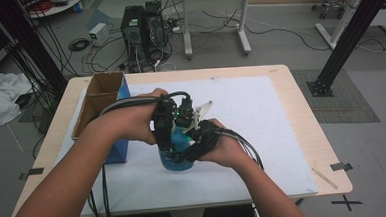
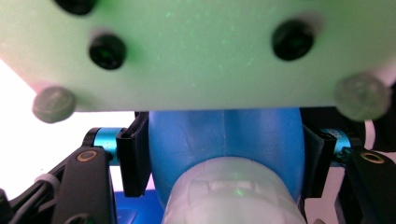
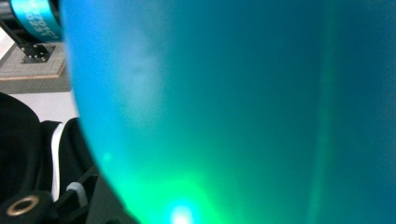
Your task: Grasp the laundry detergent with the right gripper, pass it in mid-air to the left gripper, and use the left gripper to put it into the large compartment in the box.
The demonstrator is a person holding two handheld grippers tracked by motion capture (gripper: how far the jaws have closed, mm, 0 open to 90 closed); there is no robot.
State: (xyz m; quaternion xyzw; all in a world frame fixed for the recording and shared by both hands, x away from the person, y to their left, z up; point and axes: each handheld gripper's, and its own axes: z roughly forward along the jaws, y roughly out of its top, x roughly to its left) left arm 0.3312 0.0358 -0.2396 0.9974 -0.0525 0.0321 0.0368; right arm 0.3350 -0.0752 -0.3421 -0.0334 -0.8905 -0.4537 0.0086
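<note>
blue plastic bottle [image 1: 176, 157] stands on the white mat [image 1: 262, 135] near the middle of the wooden table [image 1: 307, 127], just right of a cardboard box [image 1: 98, 101] with blue sides. from the high view both hands meet over the bottle: the left gripper [image 1: 164, 127] comes down on it from above and the right gripper [image 1: 195, 136] presses in from the right side, the two packed so tightly that the jaws cannot be made out there.

the left gripper view supplies what the high view hides. its two black jaws sit against either side of the bottle's [image 2: 224, 144] blue shoulder, clamped on it, with a pale ribbed cap [image 2: 229, 196] low in front and the grey plate [image 2: 201, 51] of the other gripper blurred across the top.

the right gripper view is pressed so close that the bottle's [image 3: 233, 107] translucent blue wall covers nearly everything, with a green glow at the bottom edge. its own jaws are lost against the bottle, so i cannot tell how wide they stand. a corner of the table [image 3: 32, 74] peeks in at the left.
</note>
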